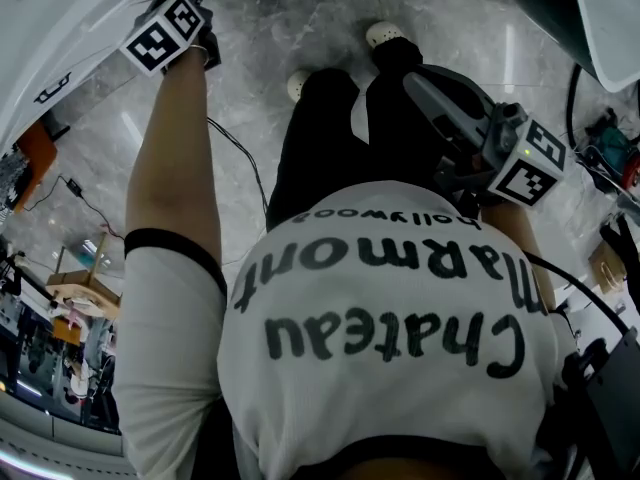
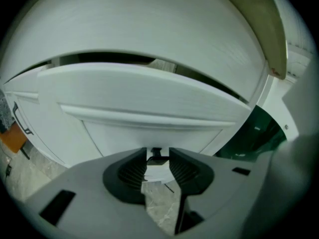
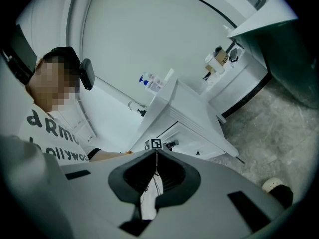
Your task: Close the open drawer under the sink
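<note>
The white drawer (image 2: 149, 101) under the sink counter (image 2: 149, 29) stands out a little, with a dark gap along its top. My left gripper (image 2: 158, 158) is right at the drawer front, its jaws closed on a small dark knob (image 2: 157, 157) that fills the narrow gap between the tips. In the head view only that gripper's marker cube (image 1: 165, 30) shows, at the end of the outstretched left arm. My right gripper (image 3: 156, 153) is shut and empty, held by the person's right hip (image 1: 470, 133) and pointing toward the vanity (image 3: 194, 118).
Grey marble floor (image 1: 260, 28) lies under the person's two white-toed shoes (image 1: 385, 34). A dark cable (image 1: 235, 148) trails across it. A dark green bin or tub (image 2: 254, 133) stands right of the vanity. Bottles (image 3: 149, 81) sit on the counter, and an orange object (image 1: 40, 143) lies at left.
</note>
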